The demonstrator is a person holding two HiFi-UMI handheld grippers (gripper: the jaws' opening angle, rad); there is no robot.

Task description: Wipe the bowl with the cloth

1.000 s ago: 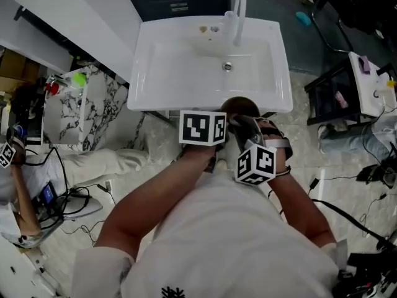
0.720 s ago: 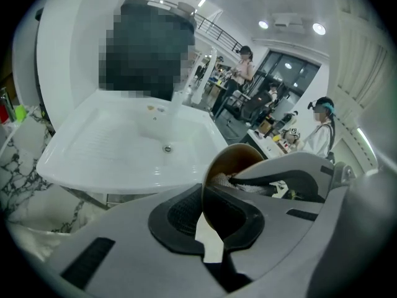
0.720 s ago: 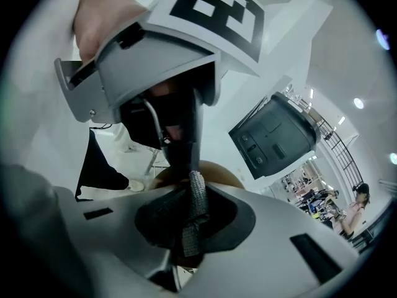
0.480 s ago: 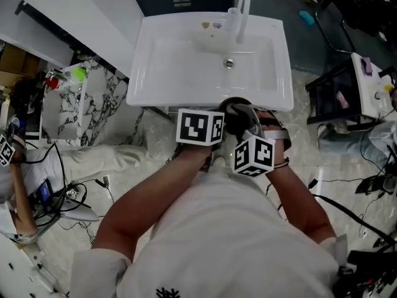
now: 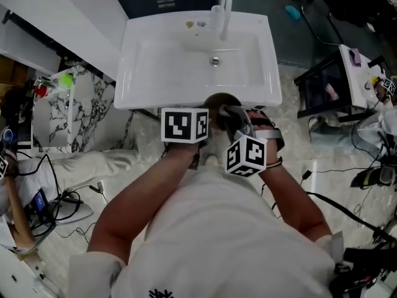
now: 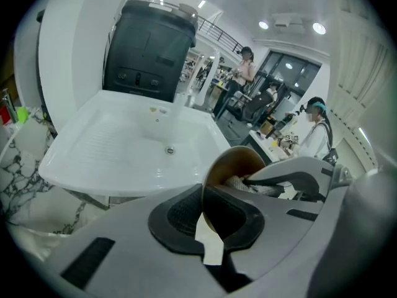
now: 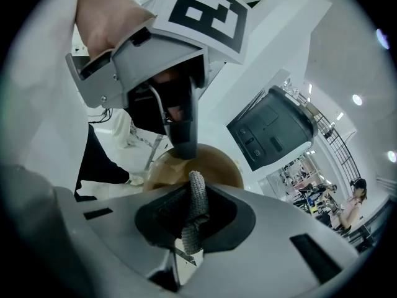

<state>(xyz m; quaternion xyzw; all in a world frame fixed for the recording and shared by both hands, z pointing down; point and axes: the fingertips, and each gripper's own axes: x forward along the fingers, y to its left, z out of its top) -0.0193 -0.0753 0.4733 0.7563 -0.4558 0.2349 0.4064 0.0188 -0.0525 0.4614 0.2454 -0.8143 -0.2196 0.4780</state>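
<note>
Between the closed pads of the left claw [image 6: 203,225] sits only the thin rim of the round, smooth brown bowl [image 6: 231,166], held in the air. Wiping pressure could pivot or slip it. Right claw [image 7: 193,221] is clamped on the soft grey knitted cloth [image 7: 197,191] inside the bowl; it may pull free. Beyond stands the glossy white sink [image 5: 155,73].

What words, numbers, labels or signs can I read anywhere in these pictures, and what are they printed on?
No readable text anywhere.
Left marker cube and right marker cube: black-and-white square patterns, not letters.
Dark emblem on the white shirt: cut off by the picture's edge, unreadable.
Dark cabinet behind the sink: small marks on its front, too small to read.
</note>
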